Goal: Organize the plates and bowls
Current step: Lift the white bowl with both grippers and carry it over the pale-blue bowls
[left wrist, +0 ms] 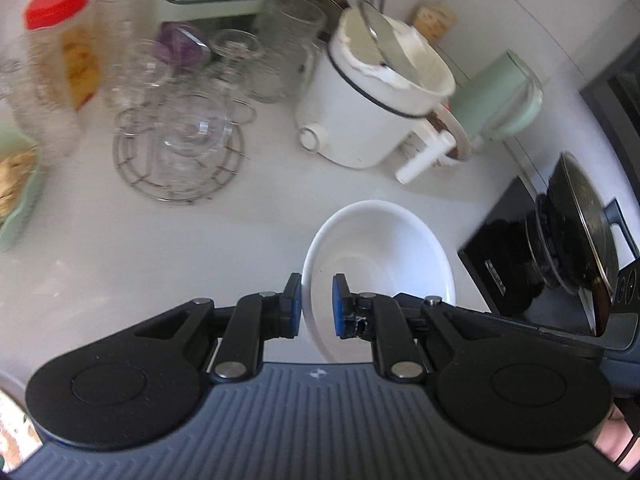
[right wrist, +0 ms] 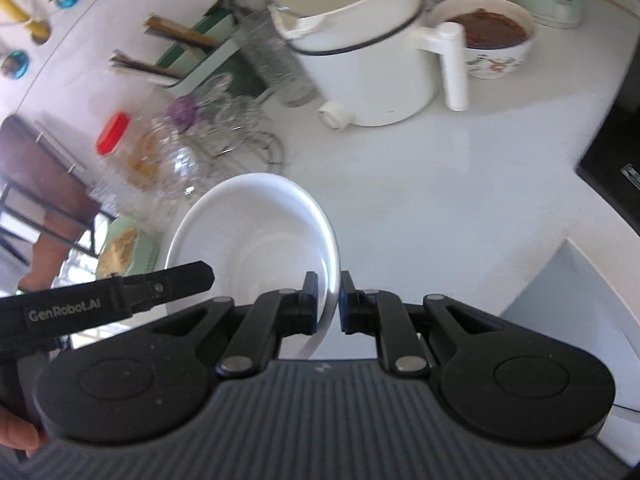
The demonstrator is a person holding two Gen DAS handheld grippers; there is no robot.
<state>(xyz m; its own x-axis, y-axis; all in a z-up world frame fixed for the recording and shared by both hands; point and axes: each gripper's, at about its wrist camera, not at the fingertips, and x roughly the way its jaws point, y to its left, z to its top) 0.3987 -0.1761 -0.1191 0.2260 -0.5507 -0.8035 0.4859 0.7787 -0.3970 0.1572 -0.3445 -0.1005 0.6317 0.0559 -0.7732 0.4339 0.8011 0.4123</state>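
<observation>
A white bowl [left wrist: 380, 248] hangs tilted above the white counter [left wrist: 120, 248], held from both sides. In the left wrist view my left gripper [left wrist: 317, 282] is shut on the bowl's left rim, one pad inside and one outside. Seen from the right wrist, the same bowl [right wrist: 248, 232] has its right rim pinched in my right gripper [right wrist: 329, 280], which is shut on it. One finger [right wrist: 180, 280] of the left gripper reaches in at the bowl's left edge. The bowl is empty inside.
Behind stand a white electric pot [left wrist: 360, 120], glass cups on a wire rack [left wrist: 180, 136], a red-lidded jar [left wrist: 56, 40] and a green kettle [left wrist: 500, 96]. A black stove with a pan [left wrist: 572, 240] is at the right. A bowl of brown food [right wrist: 488, 36] sits beside the pot.
</observation>
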